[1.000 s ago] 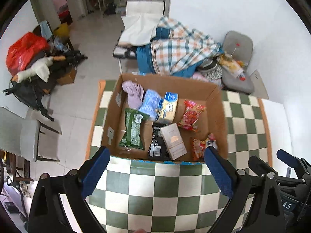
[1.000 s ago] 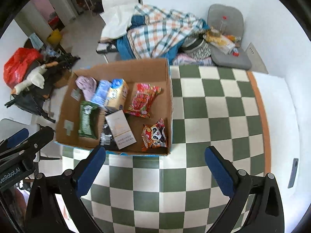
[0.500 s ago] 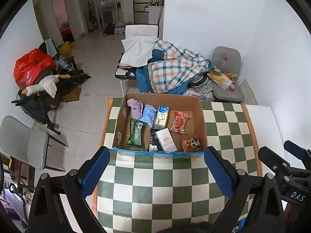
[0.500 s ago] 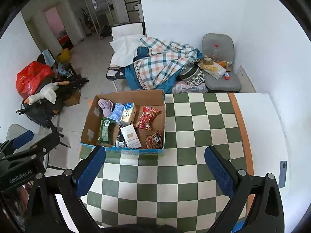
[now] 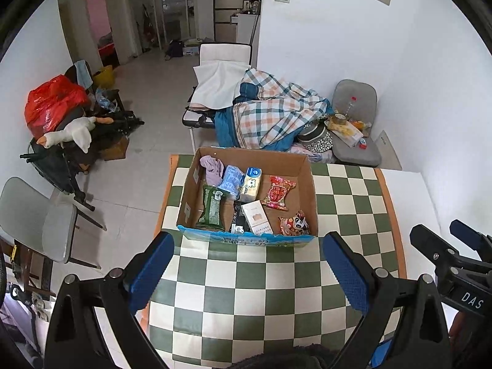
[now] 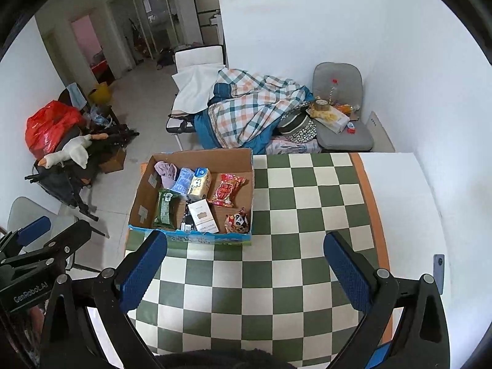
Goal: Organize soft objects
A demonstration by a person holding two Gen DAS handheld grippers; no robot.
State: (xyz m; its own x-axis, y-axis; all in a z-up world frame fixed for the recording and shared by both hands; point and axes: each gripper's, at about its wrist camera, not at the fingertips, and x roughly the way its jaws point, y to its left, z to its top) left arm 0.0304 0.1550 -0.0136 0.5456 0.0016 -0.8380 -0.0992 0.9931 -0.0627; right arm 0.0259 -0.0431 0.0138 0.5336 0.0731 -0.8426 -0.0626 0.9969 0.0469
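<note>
Both grippers are pulling back and rising from the cardboard box (image 5: 303, 166) at the checkered table's (image 5: 353, 203) far left. The left gripper (image 5: 249, 272) and right gripper (image 6: 246, 272) are gaping open, empty. Snack packets (image 5: 278, 192) are lying inside; packing appears finished.

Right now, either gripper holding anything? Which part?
Nothing held. The left gripper and right gripper are both open and empty above the green-and-white checkered tablecloth; the soft items lie in the brown cardboard box.
</note>
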